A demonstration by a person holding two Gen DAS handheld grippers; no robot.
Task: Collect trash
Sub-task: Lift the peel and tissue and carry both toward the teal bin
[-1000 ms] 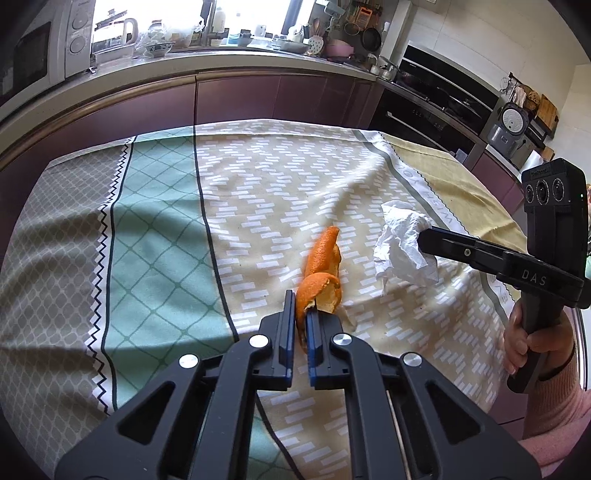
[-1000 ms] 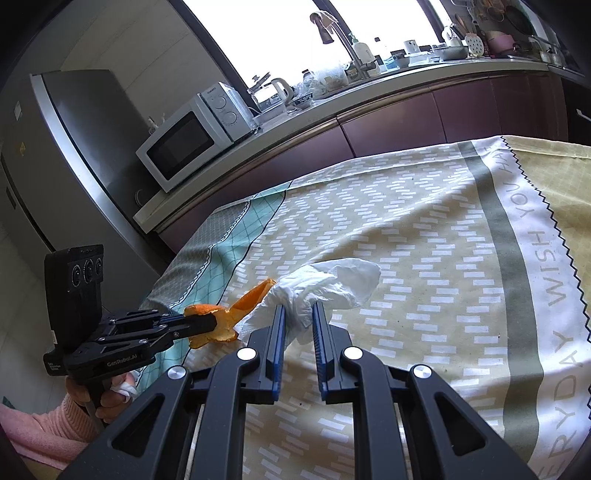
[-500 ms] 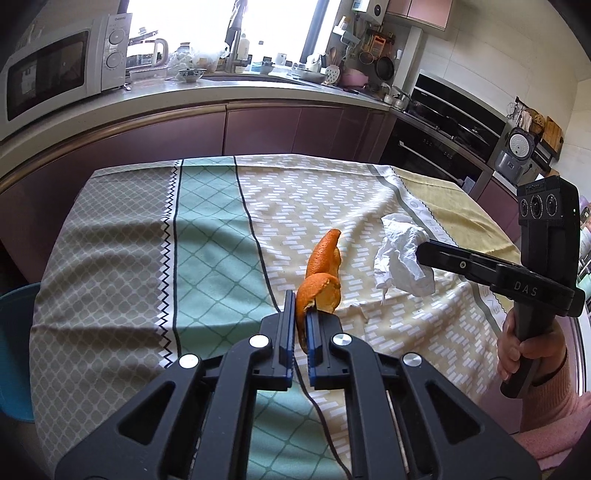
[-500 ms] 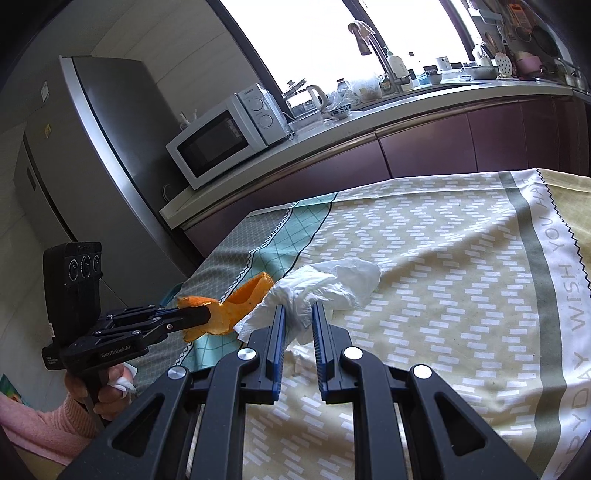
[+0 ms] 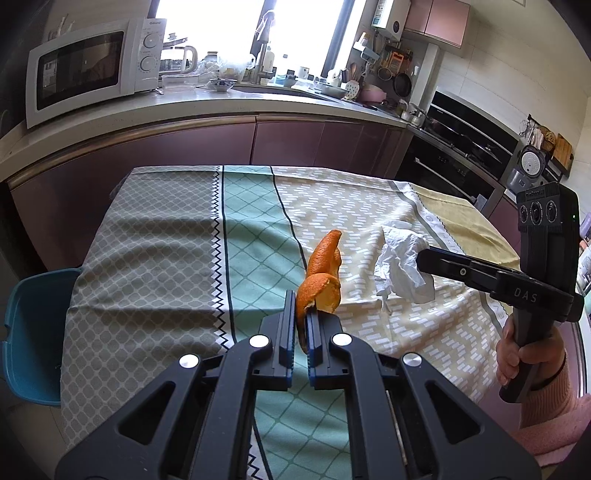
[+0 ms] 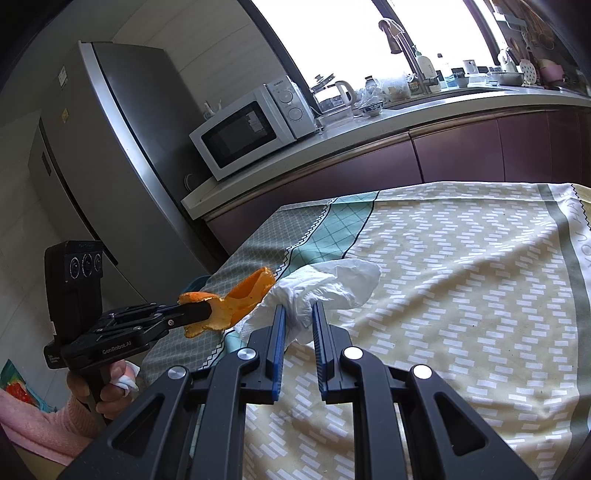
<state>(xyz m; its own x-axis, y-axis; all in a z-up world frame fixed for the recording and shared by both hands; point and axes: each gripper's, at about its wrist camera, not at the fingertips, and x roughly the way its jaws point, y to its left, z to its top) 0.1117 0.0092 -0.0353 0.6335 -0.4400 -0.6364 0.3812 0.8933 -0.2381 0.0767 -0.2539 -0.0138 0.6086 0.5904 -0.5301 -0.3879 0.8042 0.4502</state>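
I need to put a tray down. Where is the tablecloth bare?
The grey and green panels left of the orange peel are bare, as is the cream stretch beyond the crumpled white tissue. The middle, around both jaws, is crowded.

Daylight is entering through the window (image 5: pixel 236 26) above the counter (image 5: pixel 184 107); microwave (image 6: pixel 255 129) is standing beside the refrigerator (image 6: pixel 122 147); maroon cabinets (image 5: pixel 288 140) are running below.

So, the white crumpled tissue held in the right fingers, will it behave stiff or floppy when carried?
Probably floppy: the tissue sags in loose folds around the right gripper. It looks very light, since a small pinch holds it above the tablecloth. Being soft, it may slip or tear if tugged.
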